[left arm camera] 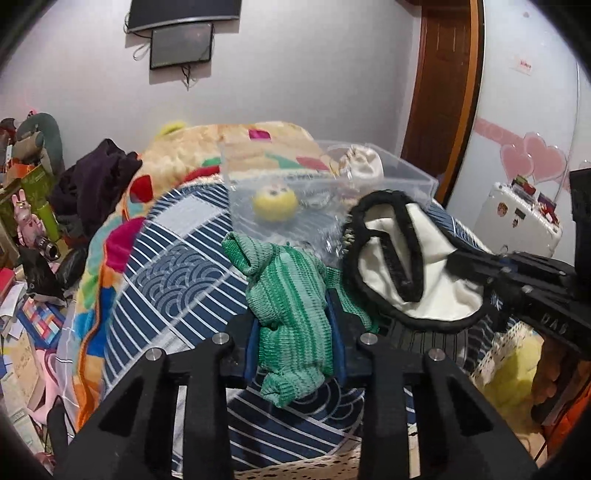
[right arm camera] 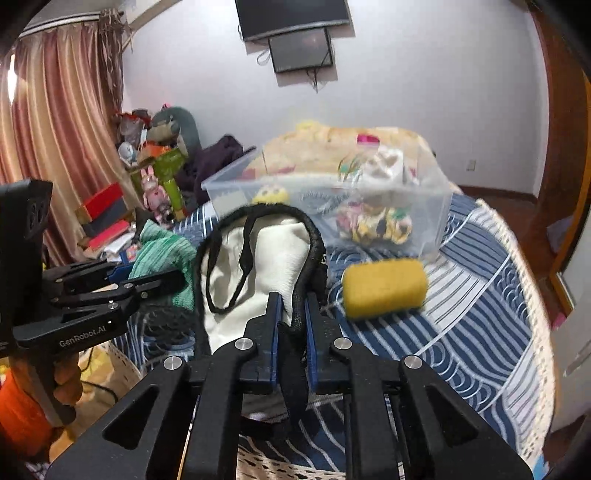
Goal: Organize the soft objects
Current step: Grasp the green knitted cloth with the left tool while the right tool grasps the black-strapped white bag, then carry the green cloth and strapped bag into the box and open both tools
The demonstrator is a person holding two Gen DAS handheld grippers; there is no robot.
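Observation:
My left gripper (left arm camera: 293, 306) is shut on a green knitted cloth (left arm camera: 288, 295) and holds it above the blue striped bedspread (left arm camera: 177, 273). My right gripper (right arm camera: 292, 306) is shut on the black rim of a white eye mask (right arm camera: 273, 258), which also shows in the left wrist view (left arm camera: 391, 266). Both are held just in front of a clear plastic bin (right arm camera: 424, 206) that holds a yellow plush (left arm camera: 274, 201) and other soft toys. A yellow sponge (right arm camera: 384, 287) lies on the bed to the right of the mask. The left gripper with the green cloth shows at the left in the right wrist view (right arm camera: 155, 284).
A colourful patterned blanket (left arm camera: 207, 155) lies behind the bin. Dark clothes (left arm camera: 96, 177) and cluttered boxes and toys (left arm camera: 29, 206) are at the left beside the bed. A white suitcase (left arm camera: 517, 218) stands at the right. Screens hang on the wall (right arm camera: 295, 33).

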